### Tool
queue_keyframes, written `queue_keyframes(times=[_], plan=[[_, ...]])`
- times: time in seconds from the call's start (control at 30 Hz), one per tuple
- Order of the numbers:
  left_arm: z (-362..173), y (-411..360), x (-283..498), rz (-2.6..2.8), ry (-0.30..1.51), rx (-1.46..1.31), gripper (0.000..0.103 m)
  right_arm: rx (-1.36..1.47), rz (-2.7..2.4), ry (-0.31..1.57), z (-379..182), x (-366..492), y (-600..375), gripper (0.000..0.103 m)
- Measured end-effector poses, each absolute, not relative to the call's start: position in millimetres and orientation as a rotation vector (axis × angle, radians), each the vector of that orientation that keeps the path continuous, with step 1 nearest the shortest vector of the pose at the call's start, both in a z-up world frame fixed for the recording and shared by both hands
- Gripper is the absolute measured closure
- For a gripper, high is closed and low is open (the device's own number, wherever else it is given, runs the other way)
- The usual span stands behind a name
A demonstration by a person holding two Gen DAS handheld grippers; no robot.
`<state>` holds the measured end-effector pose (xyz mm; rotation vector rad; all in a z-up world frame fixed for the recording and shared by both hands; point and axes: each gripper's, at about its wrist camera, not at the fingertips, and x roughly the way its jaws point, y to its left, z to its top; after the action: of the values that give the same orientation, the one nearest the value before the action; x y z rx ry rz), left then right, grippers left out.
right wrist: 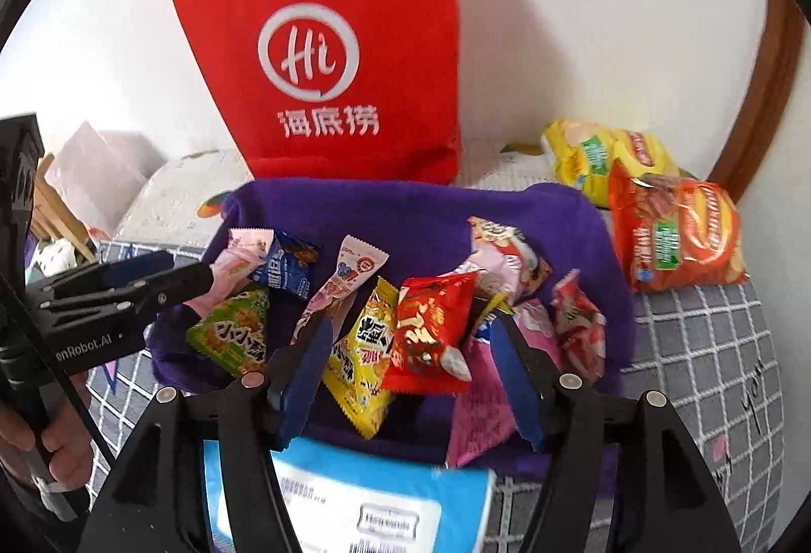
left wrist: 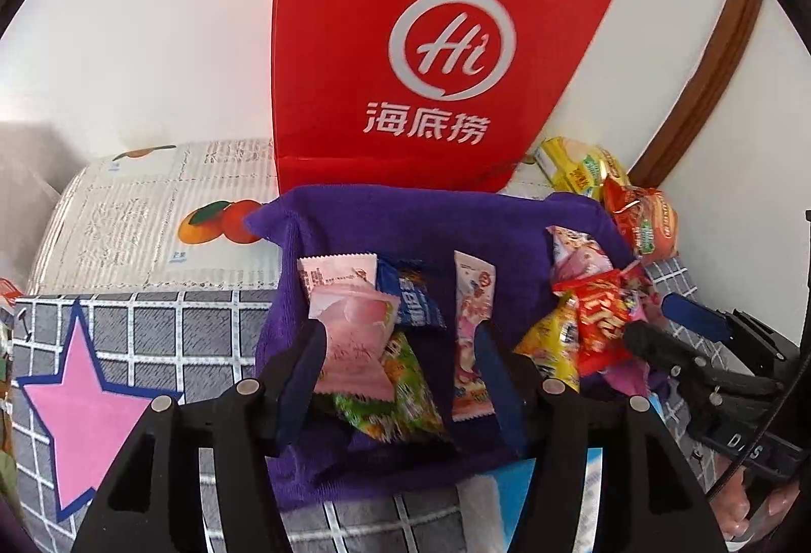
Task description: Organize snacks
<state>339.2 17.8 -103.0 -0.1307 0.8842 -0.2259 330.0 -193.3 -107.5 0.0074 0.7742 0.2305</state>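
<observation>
Purple cloth (right wrist: 405, 208) carries your snack packets (right wrist: 431, 330), with the red bag (right wrist: 344, 46) standing at its far edge. Two chip bags (right wrist: 674, 228) lie off its far right corner. Your left gripper (left wrist: 400, 365) and right gripper (right wrist: 410, 370) both hang released, packets between their jaws unpressed.
</observation>
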Motion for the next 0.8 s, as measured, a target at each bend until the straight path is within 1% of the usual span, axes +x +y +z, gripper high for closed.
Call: queue_keyframes(times=[0.1,0.3,0.4,0.47,0.6,0.67,0.7,0.73,0.8], plan=[[-93.6,15.3,320.3,-0.223,0.879,-0.125,0.045,0.035,0.201,0.741,-96.1,312.4,-202.1,0.031],[-77.0,6.8,277.5,-0.216,0.862,-0.106,0.043,0.069,0.134,0.719,-77.0,267.6,-221.7,0.031],[-64.4,1.0,252.7,-0.219,0.841,-0.09,0.033,0.071,0.111,0.721,-69.8,243.6,-227.6,0.031],[-54.7,-2.4,234.1,-0.214,0.813,-0.078,0.032,0.091,0.121,0.72,-64.4,224.5,-233.4,0.031],[-37.8,-8.6,201.0,-0.197,0.775,-0.046,0.022,0.115,0.126,0.713,-57.0,190.7,-242.8,0.03],[-30.8,-10.3,185.3,-0.191,0.762,-0.047,0.018,0.11,0.115,0.704,-53.2,172.3,-246.0,0.023],[-27.9,-11.4,178.0,-0.191,0.758,-0.048,0.017,0.106,0.106,0.693,-51.1,161.6,-247.6,0.015],[-25.5,-12.5,171.4,-0.19,0.754,-0.047,0.016,0.104,0.102,0.682,-49.7,153.7,-248.4,0.011],[-20.8,-14.1,157.4,-0.178,0.742,-0.039,0.013,0.108,0.097,0.66,-46.5,137.1,-252.1,0.009]])
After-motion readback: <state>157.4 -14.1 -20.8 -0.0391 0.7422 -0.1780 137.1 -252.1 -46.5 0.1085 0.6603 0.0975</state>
